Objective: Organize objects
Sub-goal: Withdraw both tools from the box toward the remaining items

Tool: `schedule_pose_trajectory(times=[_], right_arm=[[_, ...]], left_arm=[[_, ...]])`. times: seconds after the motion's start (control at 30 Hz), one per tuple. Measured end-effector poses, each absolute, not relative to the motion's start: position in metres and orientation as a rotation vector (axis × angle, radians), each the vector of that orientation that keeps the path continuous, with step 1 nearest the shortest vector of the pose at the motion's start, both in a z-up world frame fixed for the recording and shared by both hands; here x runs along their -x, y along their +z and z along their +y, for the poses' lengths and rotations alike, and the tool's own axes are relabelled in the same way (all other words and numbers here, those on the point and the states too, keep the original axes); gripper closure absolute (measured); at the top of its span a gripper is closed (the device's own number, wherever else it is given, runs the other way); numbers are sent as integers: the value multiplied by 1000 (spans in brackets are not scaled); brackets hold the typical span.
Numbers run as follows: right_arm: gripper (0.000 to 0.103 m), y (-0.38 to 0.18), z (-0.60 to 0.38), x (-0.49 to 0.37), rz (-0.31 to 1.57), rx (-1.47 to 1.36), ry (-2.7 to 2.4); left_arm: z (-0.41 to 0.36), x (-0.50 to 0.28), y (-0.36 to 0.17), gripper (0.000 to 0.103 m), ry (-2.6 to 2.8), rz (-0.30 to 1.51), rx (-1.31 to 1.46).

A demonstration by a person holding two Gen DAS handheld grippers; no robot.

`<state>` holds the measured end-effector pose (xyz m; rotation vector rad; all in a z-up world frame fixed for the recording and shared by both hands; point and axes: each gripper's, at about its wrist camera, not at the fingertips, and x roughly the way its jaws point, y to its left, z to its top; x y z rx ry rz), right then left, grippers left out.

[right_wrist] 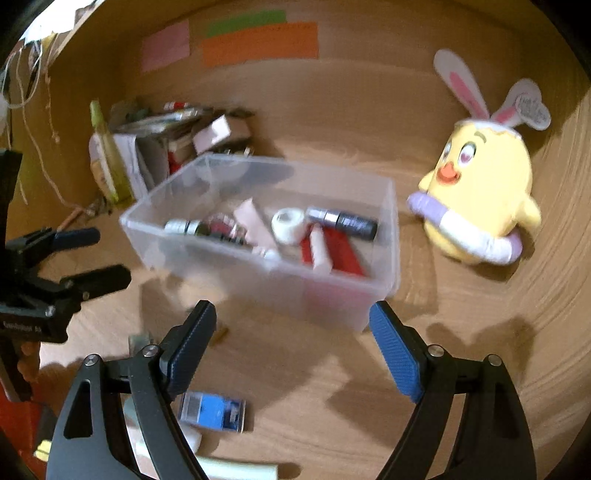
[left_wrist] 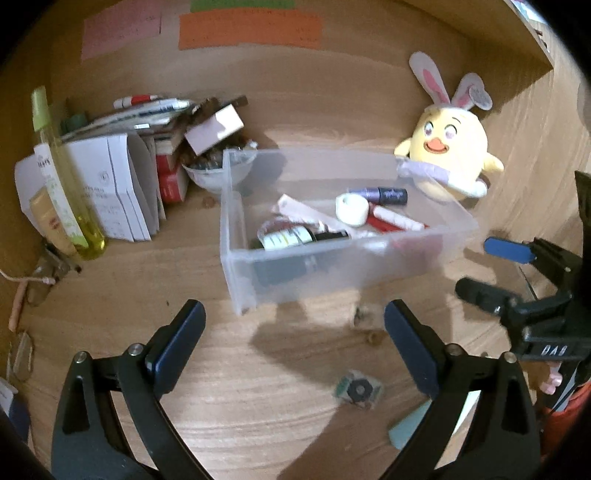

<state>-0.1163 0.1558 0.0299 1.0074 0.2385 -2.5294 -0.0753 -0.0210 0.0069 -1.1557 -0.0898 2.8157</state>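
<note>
Fingers apart on left gripper point(left_wrist: 293, 334) and right gripper point(right_wrist: 291, 334), both empty, short of the bin point(left_wrist: 236, 206). Bin already holds tubes and tape; blue pack point(right_wrist: 212, 410) near it remains loose on the desk

Blurred sticky notes' point(left_wrist: 249, 31) writing is unreadable.

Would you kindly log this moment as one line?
left gripper open, empty | right gripper open, empty | clear bin holds small items | plush chick beside bin
</note>
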Motion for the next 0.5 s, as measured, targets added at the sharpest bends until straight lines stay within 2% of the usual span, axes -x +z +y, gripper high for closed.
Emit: schedule_pose_trajectory(times=[0.5], right_arm=[[20, -13, 141, 94, 320, -1167, -2407]], left_arm=[[-16, 58, -31, 4, 2698, -76, 1325]])
